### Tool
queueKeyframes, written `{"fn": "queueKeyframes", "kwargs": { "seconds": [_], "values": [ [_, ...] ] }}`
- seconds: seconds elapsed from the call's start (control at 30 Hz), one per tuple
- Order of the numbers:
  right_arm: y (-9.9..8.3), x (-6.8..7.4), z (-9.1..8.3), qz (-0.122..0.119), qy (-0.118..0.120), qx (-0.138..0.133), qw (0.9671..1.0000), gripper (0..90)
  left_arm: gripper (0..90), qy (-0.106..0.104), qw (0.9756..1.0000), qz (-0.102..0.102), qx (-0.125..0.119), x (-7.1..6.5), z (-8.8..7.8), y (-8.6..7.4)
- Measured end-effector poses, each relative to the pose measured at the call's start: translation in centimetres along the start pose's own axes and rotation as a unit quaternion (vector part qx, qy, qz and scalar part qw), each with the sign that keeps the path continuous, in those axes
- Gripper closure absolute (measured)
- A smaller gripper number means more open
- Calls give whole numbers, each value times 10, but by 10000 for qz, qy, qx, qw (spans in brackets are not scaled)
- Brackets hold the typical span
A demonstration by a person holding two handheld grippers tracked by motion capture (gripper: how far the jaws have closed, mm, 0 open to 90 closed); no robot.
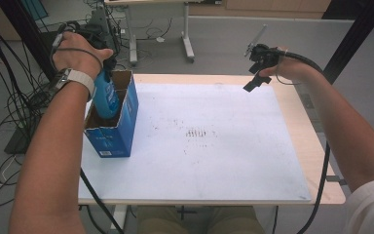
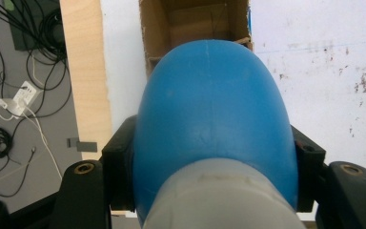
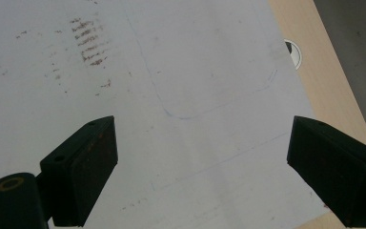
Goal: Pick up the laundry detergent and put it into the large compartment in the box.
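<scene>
A blue bottle (image 1: pixel 106 100) with a pale grey neck hangs bottom-down in the mouth of an open blue cardboard box (image 1: pixel 121 132) at the table's left. My left gripper (image 1: pixel 107 72) is shut on it, mostly hidden under the hand. In the left gripper view the bottle (image 2: pixel 212 119) sits clamped between both black jaws of that gripper (image 2: pixel 212 164), with the box's brown inside (image 2: pixel 195 21) beyond it. My right gripper (image 1: pixel 256 74) is held above the table's far right edge. Its jaws stand wide open (image 3: pixel 200 167) over the white sheet (image 3: pixel 181 71), with nothing between them.
A white sheet (image 1: pixel 199 131) with brown smudges covers most of the wooden table (image 1: pixel 314 141). A round cable hole (image 3: pixel 293 51) lies in the bare wood. Cables and a power strip (image 2: pixel 16 100) lie on the floor at the left. Another table's legs (image 1: pixel 187 46) stand beyond.
</scene>
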State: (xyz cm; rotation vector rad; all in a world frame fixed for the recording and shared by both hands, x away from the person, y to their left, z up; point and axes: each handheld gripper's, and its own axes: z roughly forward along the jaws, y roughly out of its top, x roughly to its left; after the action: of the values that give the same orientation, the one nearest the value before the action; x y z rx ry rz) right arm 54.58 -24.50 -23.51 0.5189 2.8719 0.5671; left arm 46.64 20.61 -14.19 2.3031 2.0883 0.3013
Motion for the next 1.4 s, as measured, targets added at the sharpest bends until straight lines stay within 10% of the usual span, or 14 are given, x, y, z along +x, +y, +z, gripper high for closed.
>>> {"fn": "queueKeyframes", "kwargs": {
  "seconds": [1.4],
  "values": [
    [-5, -1, 4, 77, 29, 28, 10000, 97, 377, -114, 9999, 13, 87, 3, 47, -9]
  ]
}}
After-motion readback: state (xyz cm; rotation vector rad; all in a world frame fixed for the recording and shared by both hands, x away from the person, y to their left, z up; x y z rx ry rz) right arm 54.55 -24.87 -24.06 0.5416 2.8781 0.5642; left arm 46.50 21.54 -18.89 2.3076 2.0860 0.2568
